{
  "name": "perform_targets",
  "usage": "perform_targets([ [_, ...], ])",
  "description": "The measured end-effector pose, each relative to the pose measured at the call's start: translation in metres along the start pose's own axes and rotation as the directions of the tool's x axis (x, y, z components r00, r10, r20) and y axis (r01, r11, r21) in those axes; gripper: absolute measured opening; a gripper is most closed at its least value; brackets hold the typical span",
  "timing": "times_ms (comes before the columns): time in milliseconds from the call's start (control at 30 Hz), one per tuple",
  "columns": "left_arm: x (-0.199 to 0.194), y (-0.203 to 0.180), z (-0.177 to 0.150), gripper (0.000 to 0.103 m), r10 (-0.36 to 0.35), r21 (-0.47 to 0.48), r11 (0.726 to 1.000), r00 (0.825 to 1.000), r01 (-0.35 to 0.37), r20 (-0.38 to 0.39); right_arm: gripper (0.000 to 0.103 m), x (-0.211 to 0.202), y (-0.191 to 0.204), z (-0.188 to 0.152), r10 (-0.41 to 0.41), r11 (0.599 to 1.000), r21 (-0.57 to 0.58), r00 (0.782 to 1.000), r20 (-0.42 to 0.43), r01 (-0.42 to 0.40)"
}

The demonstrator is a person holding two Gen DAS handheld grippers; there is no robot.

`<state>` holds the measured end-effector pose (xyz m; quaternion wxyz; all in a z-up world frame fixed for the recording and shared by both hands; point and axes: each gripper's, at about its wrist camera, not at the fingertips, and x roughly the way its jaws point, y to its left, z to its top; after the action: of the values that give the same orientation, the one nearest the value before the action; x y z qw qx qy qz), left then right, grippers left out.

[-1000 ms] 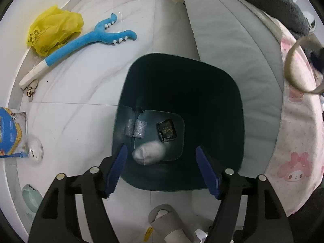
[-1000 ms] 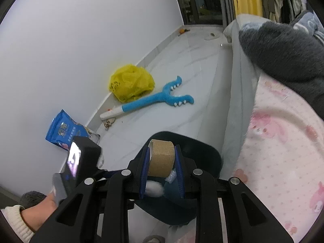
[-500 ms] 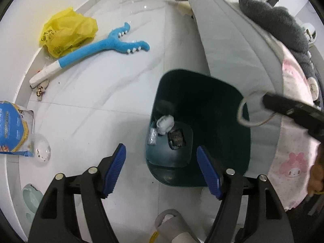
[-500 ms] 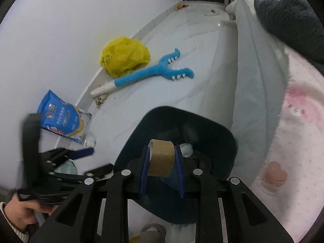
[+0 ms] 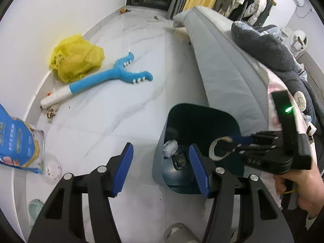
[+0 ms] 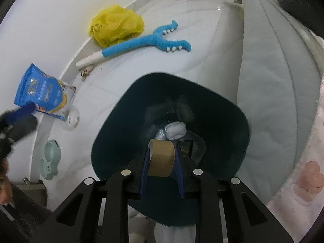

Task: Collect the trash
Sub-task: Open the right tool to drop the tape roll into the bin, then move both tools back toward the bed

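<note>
Two hand-held grippers: right (image 6: 161, 158) clamping cardboard roll (image 6: 161, 158) over bin (image 6: 121, 133), left (image 5: 161, 170) empty, narrowing, blue toy (image 5: 113, 77) beyond.

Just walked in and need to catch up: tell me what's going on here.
A person is collecting trash with two handheld grippers. The right gripper is shut on a cardboard tape roll, held over the open dark teal bin, which already holds a white wad and other scraps. The left gripper holds nothing; its jaws have just been closing. A yellow bag and blue pouch lie on the floor.
</note>
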<state>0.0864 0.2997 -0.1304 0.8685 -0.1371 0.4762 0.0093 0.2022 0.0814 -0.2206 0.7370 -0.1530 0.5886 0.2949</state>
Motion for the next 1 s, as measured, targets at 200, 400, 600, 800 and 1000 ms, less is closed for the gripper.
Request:
perform_targets([
  [200, -0.018, -0.004, 0.006, 0.060, -0.030, 0.011, 1.000, 0.997, 0.029, 0.070, 0.026, 0.009, 0.001, -0.005, -0.023, 1.000, -0.016, 0.998, -0.053, 0.022],
  [400, -0.036, -0.016, 0.011, 0.060, -0.061, 0.054, 0.997, 0.988, 0.054, 0.143, 0.043, 0.000, 0.000, -0.010, -0.043, 0.999, -0.027, 0.998, -0.037, 0.042],
  [600, -0.046, -0.033, 0.014, 0.061, -0.080, 0.096, 0.993, 0.980, 0.064, 0.180, 0.055, -0.022, -0.005, -0.010, -0.023, 0.999, -0.036, 0.999, 0.038, 0.025],
  [800, -0.046, -0.046, 0.017, 0.062, -0.087, 0.106, 0.992, 0.977, 0.067, 0.196, 0.068, -0.057, -0.015, -0.009, -0.008, 1.000, -0.025, 0.985, 0.169, 0.013],
  [1000, -0.052, -0.070, 0.027, 0.073, -0.126, 0.133, 0.986, 0.964, 0.096, 0.235, 0.071, -0.090, -0.034, -0.014, -0.024, 1.000, 0.008, 0.964, 0.267, 0.023],
])
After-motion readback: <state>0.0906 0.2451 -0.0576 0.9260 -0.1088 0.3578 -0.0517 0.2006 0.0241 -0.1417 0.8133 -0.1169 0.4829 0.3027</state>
